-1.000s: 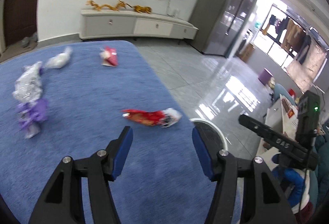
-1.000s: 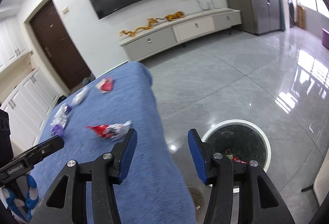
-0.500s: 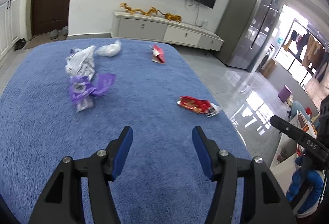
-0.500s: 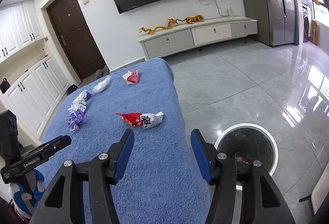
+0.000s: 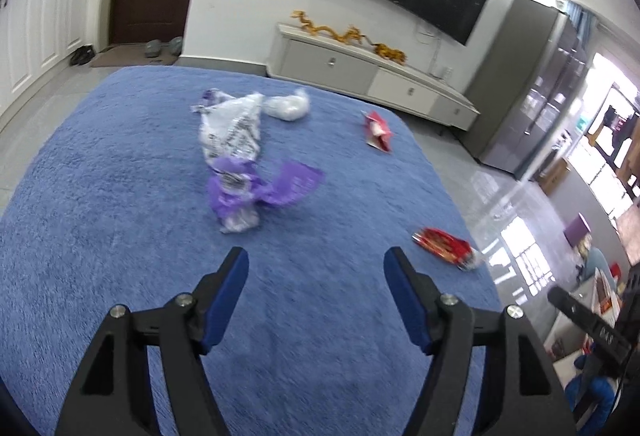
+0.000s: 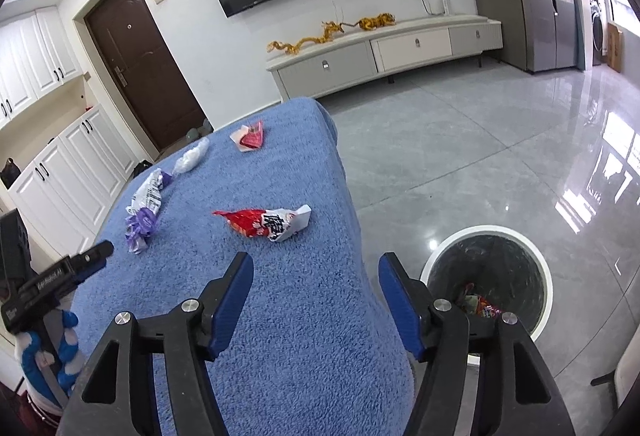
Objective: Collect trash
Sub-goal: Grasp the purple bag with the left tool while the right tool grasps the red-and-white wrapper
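Under your grippers the blue cloth (image 5: 120, 195) is a fuzzy, matt pile with a rough nap, draping softly over its right edge. Near that edge the red wrapper (image 6: 264, 224) is glossy, crinkled film with a white printed end. The purple wrapper (image 5: 256, 191) looks like thin creased plastic, and the silver bag (image 5: 234, 131) behind it has a shiny, foil-like face. The clear bag (image 5: 288, 107) toward the far edge is translucent, crumpled plastic. Your right gripper (image 6: 316, 276) has matt black plastic arms, smooth blue pads and bright metal screws. The floor (image 6: 500, 155) is polished tile, mirror-glossy. The bin (image 6: 488, 276) has a smooth white rim.
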A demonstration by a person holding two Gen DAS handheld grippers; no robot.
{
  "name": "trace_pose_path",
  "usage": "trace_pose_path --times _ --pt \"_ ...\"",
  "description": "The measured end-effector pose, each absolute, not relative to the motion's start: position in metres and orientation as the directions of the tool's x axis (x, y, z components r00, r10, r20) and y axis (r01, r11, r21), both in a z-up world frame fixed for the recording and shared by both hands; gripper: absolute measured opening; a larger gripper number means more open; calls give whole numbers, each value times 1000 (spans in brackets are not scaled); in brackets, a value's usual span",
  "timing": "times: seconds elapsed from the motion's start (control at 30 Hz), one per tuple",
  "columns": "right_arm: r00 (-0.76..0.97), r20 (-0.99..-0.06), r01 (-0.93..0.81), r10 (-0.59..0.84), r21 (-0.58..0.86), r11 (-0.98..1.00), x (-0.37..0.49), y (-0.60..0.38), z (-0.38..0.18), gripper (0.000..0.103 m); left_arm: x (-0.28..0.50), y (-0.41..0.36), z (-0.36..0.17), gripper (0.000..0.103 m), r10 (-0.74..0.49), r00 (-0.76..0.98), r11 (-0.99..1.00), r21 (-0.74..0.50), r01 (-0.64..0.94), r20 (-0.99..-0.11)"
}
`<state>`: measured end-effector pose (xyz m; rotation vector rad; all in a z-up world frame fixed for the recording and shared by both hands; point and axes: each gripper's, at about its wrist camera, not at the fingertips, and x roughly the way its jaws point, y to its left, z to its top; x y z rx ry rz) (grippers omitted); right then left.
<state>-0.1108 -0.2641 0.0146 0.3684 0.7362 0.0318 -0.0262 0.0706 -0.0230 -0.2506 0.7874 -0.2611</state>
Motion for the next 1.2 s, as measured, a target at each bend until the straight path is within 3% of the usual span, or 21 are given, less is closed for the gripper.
trace_pose_path --times 0.33,0.8,1.2 --pt "690 -692 85 211 368 926 -73 -265 -9 63 38 86 -36 69 -258 669 945 -327 25 -697" --pt "659 -675 42 332 475 879 -14 -263 -25 65 92 95 -74 69 -231 602 944 -327 -54 -764" --pt "622 -697 -74 356 401 913 -2 -223 -28 67 78 72 -79 65 -177 632 978 -204 31 -754"
